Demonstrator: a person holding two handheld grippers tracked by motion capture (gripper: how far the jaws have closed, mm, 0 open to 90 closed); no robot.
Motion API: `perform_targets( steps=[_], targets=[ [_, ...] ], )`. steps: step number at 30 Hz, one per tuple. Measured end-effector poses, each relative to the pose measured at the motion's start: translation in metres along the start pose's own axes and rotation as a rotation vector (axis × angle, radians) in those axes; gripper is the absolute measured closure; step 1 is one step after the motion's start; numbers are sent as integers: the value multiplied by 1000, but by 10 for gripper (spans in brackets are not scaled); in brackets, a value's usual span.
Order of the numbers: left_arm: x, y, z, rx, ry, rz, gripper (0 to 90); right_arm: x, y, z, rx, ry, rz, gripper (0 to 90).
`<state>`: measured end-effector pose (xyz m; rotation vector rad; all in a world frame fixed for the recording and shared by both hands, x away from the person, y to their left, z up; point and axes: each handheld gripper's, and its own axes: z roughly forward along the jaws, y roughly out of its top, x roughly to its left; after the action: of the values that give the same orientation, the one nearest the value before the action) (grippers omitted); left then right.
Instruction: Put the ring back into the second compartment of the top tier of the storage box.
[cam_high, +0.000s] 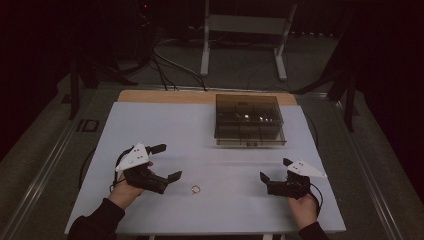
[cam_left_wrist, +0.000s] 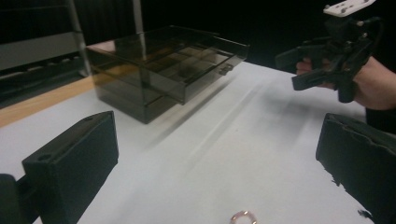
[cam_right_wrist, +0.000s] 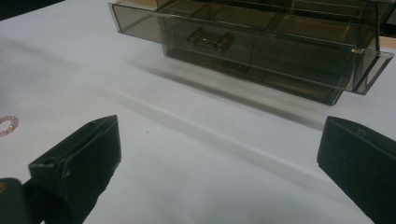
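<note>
The work looks to be at its opening step: a small ring (cam_high: 195, 189) lies alone on the white bench (cam_high: 150, 125), toward the near edge, and nothing is yet gripped. The left claw (cam_high: 166, 162) hovers just left of the ring with its jaws spread wide; in the left gripper view the ring (cam_left_wrist: 243, 217) sits low between those jaws, close ahead of them. The right claw (cam_high: 274, 169) is well apart on the other side, jaws also wide and empty, facing the smoked-plastic drawer organizer (cam_high: 249, 120) at the far middle of the bench. In the right gripper view the organizer's upper drawer (cam_right_wrist: 261, 35) stands pulled out, its compartments seeming empty, though the tinted walls make that hard to confirm. Judging from this layout, the ring is meant for that open drawer, and the left claw is best placed to fetch it. The next move calls for lowering the left claw until its jaws straddle the ring, then closing gently, since so thin and flat an object could slide off the bench surface or slip out sideways.
</note>
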<state>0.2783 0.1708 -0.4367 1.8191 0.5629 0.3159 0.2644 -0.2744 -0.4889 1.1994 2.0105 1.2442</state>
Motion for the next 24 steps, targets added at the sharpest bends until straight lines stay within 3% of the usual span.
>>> perform_targets(
  steps=[5, 9, 12, 18, 24],
  targets=[
    [-3, -2, 11, 31, -23, -4, 0, 0, 0, 1, 4, 2, 2, 0],
    [-6, -6, 19, 63, -12, 12, 11, 0, -1, 1, 11, 14, 6, 0],
    [-7, -9, 23, 87, -14, 1, 12, 0, 0, 1, 11, 15, 5, 0],
    [-13, -16, 36, 167, -55, -47, 9, 0, 0, 1, 12, 21, 5, 0],
    [-22, -25, 52, 255, -36, -24, 8, 0, 0, 1, 10, 42, 16, 0]
  ],
)
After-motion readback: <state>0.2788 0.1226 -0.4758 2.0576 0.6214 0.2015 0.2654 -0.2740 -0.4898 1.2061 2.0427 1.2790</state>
